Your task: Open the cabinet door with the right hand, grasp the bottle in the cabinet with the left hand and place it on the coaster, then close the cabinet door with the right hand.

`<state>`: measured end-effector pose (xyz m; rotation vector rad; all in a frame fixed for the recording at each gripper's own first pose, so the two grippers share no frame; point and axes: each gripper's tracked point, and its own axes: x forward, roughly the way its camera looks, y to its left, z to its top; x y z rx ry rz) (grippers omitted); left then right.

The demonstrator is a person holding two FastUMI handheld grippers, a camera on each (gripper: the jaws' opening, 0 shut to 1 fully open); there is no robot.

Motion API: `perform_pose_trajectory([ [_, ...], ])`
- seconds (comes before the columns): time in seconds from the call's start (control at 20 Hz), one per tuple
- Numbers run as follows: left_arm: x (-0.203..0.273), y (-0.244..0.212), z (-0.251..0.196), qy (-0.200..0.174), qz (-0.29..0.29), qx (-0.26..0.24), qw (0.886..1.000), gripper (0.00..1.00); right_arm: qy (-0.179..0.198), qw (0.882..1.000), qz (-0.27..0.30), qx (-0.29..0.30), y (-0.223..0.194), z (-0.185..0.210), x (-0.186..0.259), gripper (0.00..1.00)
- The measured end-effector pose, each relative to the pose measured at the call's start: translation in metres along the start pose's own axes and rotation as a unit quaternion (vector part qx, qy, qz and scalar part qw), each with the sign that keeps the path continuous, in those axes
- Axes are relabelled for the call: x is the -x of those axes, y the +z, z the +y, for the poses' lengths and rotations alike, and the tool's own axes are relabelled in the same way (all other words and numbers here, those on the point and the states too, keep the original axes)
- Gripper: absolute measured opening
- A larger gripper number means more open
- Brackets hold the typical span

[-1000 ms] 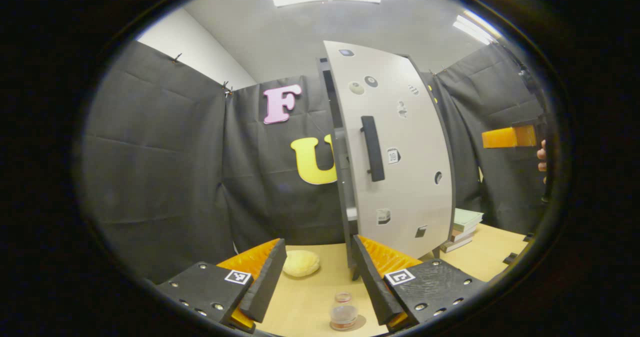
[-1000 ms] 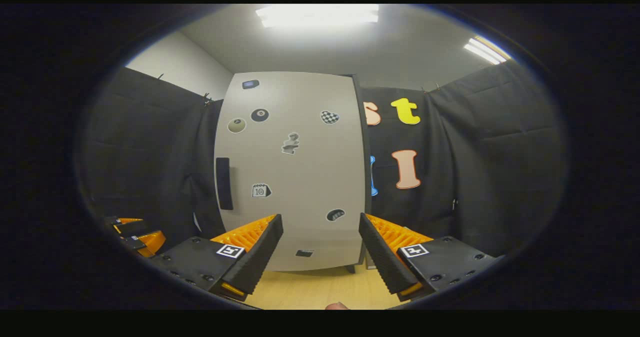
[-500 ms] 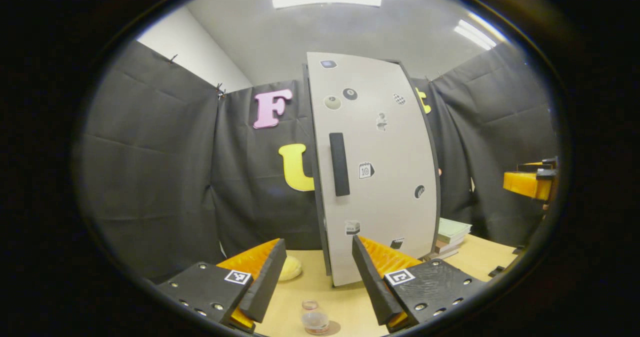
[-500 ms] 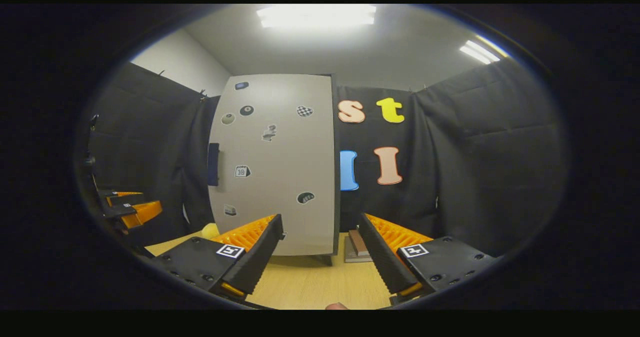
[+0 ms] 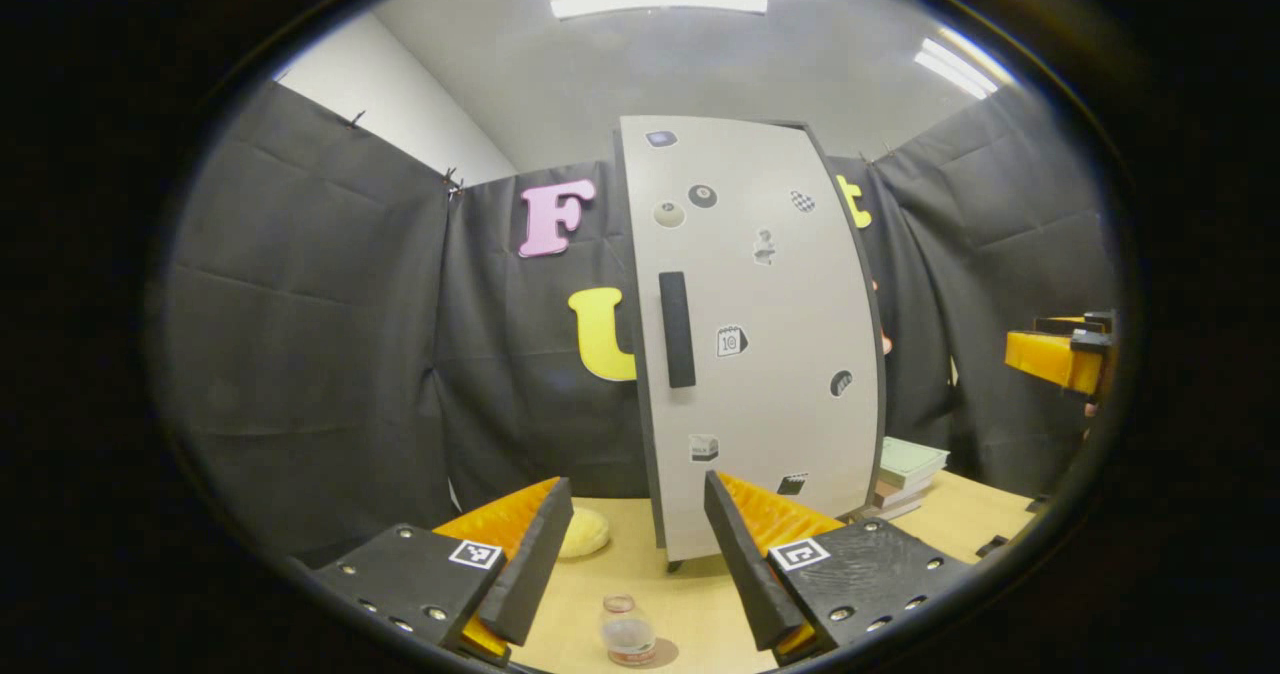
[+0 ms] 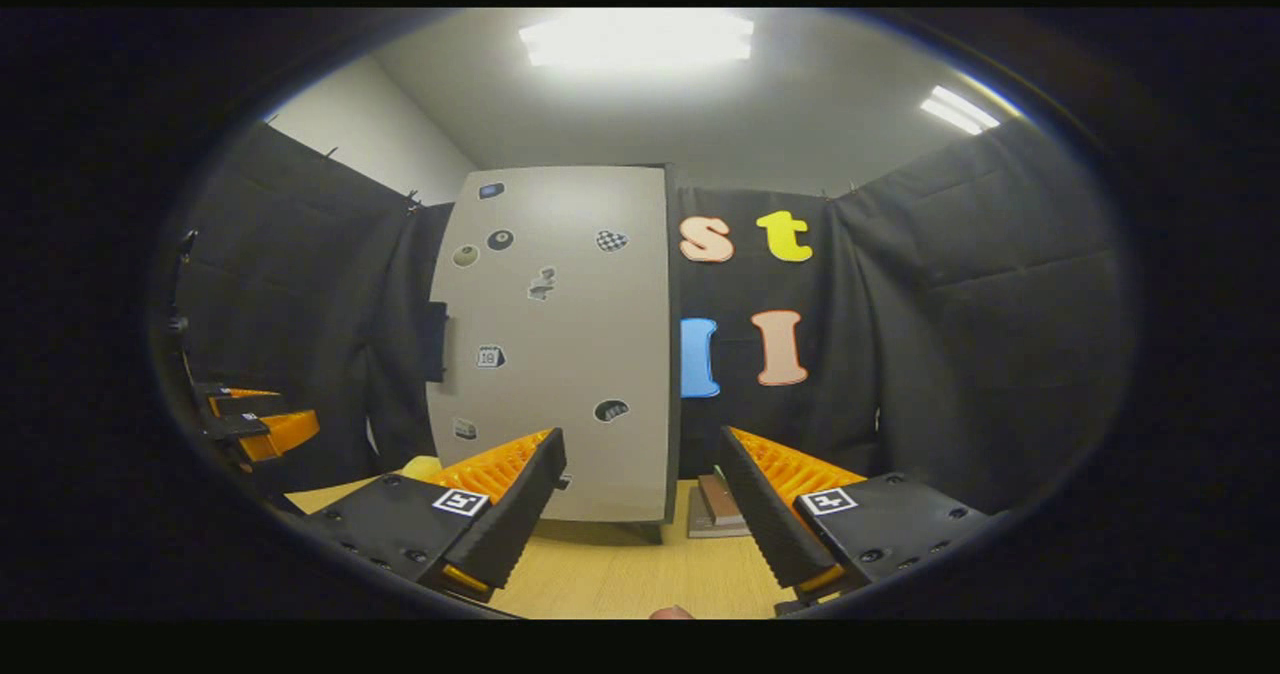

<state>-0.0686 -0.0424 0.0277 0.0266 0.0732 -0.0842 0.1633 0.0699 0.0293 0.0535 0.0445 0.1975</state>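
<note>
- Left gripper view is facing the cabinet door (image 5: 760,334), which is sitting flush against the cabinet with its dark handle (image 5: 677,330) near the left edge.
- I am holding the left gripper (image 5: 630,544) in front of the cabinet, low over the wooden table (image 5: 690,604); its jaws are standing apart with nothing between them.
- I am seeing the bottle (image 5: 628,634) standing upright on the table in front of the cabinet, well apart from the door, on a round brown disc that I am taking for the coaster (image 5: 648,654), though it is too small to be sure.
- A pale yellow round object (image 5: 583,534) is lying on the table to the left of the cabinet's foot, and a stack of books (image 5: 905,474) is resting to the right of the cabinet.
- I am also catching the right gripper (image 5: 1058,359) off to the right of the cabinet, raised and well apart from the door.
- Right gripper view is looking at the same door (image 6: 560,344) from a little to its right, stickers dotting its face and the handle (image 6: 436,342) at the far left edge.
- I am keeping the right gripper (image 6: 640,509) in front of the cabinet, touching nothing; its jaws are spread wide and empty.
- Books (image 6: 720,504) are peeking out to the right of the cabinet's base.
- I am spotting the left gripper (image 6: 255,424) to the left of the cabinet, low and near the table.
</note>
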Motion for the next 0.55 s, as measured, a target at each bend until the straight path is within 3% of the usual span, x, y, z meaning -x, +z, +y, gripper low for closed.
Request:
perform_pose_trajectory([
  [0.55,0.011,0.003,0.017,0.014,-0.003,-0.005,1.0,0.81,-0.003,1.0,0.012,0.0,-0.007,0.012,0.003,0.97],
])
